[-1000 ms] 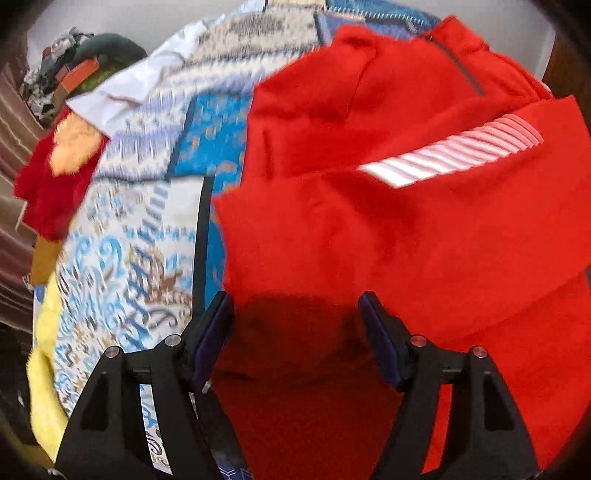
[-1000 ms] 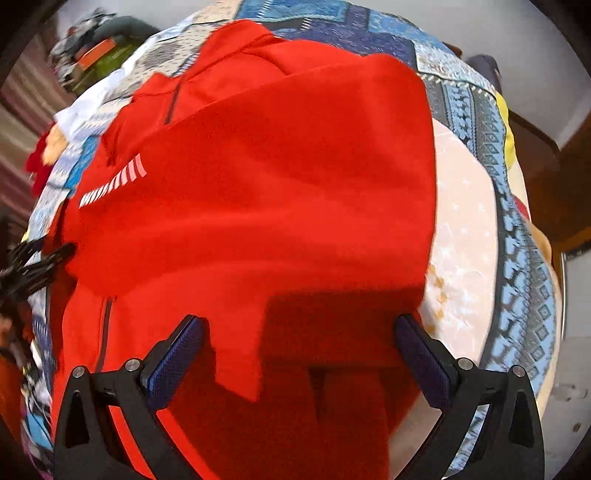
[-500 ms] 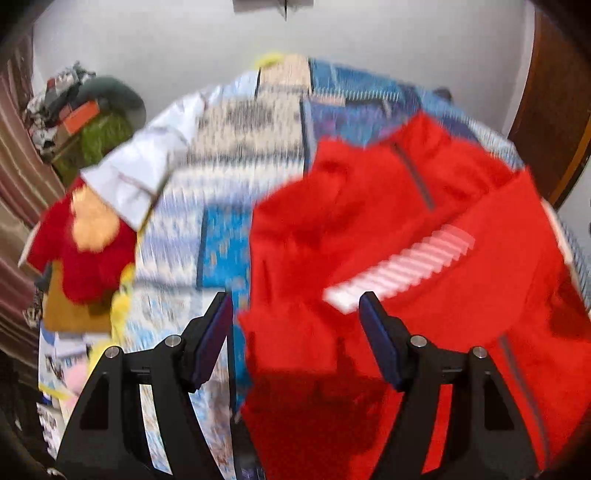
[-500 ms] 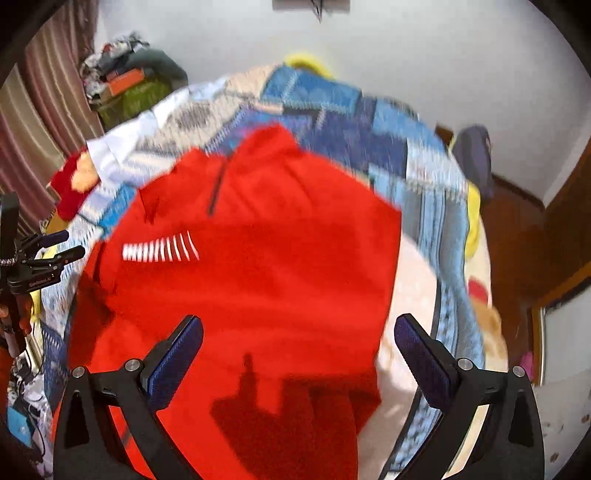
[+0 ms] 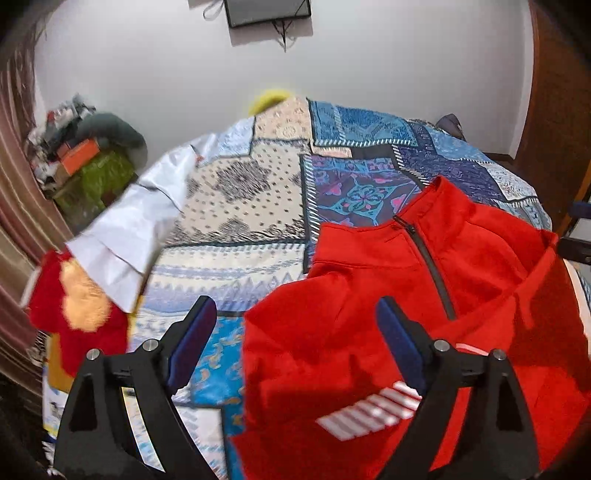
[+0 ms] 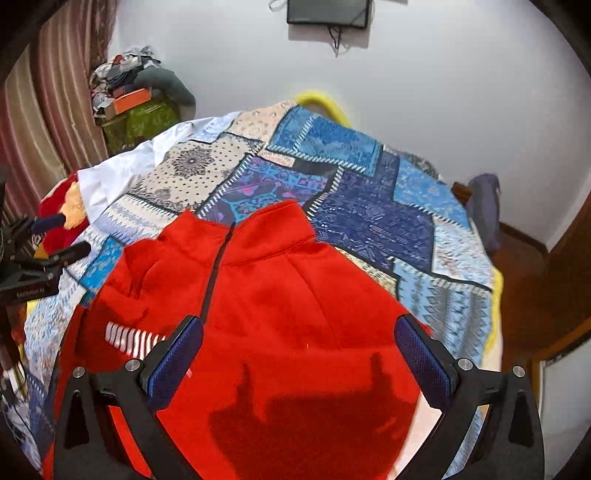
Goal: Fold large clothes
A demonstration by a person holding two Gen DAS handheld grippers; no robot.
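A red zip-neck pullover (image 5: 369, 314) with a white striped patch lies on the patchwork bedspread (image 5: 251, 192), partly folded, collar toward the far wall. It also shows in the right wrist view (image 6: 277, 314). My left gripper (image 5: 295, 339) is open and empty, raised above the pullover's left edge. My right gripper (image 6: 299, 354) is open and empty above the pullover's right half. The left gripper (image 6: 59, 236) also shows at the left edge of the right wrist view.
A white garment (image 5: 136, 218) and a red and orange garment (image 5: 74, 314) lie at the bed's left edge. A cluttered pile (image 5: 85, 147) stands by the curtain at left. A wooden door (image 5: 554, 110) is at right. A screen (image 6: 328, 13) hangs on the wall.
Both grippers have lifted up and back from the pullover, so the far wall and whole bed now show. Both stayed open and empty.
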